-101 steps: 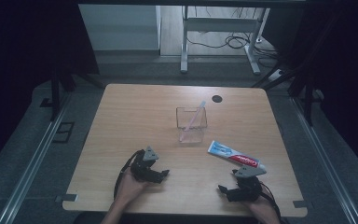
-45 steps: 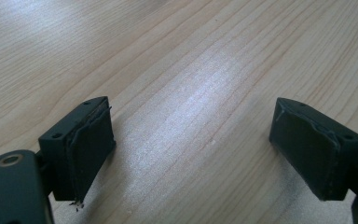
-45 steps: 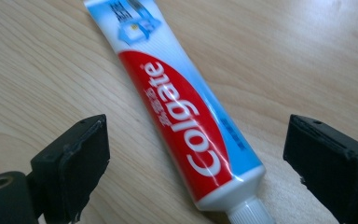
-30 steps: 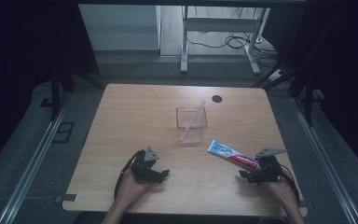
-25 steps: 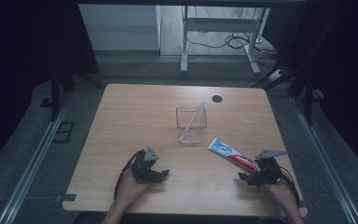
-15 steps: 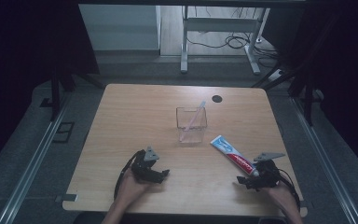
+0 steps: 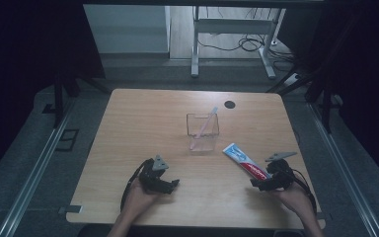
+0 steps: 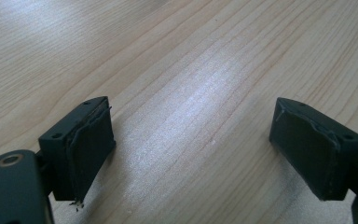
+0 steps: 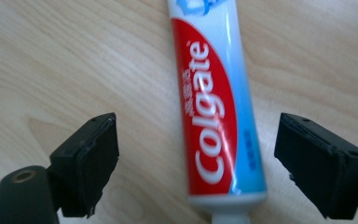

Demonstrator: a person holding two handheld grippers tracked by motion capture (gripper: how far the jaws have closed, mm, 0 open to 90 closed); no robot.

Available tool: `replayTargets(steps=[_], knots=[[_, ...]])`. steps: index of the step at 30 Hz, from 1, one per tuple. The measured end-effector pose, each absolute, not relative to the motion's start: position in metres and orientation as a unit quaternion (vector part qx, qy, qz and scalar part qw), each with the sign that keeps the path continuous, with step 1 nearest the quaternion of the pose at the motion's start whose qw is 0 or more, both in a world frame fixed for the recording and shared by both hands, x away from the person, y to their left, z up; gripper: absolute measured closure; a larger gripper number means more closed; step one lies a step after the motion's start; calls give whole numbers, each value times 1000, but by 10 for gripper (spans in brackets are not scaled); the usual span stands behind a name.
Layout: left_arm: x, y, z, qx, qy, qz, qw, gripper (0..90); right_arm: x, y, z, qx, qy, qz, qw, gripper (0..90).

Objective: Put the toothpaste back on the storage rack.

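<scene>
Left tongs (image 7: 170, 183) rest idle, spread over bare wooden tabletop (image 7: 143, 123). Right tongs (image 9: 196, 163) straddle the red, white and blue toothpaste tube (image 9: 216, 102) lying flat at the right front; jaws have just been closing, pads not touching. Step: grasp. Next: squeeze, lift.

My toothpaste tube (image 9: 216, 107) is red with white lettering, a light blue band and a white cap end. My tongs (image 9: 196, 163) are black. The table (image 7: 143, 123) is pale wood grain; at 12 o'clock stands a clear cup (image 7: 202, 132) with a pink toothbrush (image 7: 205, 126).
</scene>
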State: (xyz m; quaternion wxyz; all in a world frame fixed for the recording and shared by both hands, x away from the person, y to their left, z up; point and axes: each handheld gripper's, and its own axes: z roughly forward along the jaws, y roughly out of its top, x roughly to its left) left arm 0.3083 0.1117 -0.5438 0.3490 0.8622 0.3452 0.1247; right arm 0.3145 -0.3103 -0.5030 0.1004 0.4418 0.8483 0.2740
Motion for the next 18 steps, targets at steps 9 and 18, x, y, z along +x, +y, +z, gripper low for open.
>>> replayTargets(steps=[9,18], knots=[[308,112,-544,862,345,125,349,134,338,-299,-502,446,858,239,92,271],[308,112,-544,863,345,125,349,133,354,-286,-503,444,865,217,83,349]])
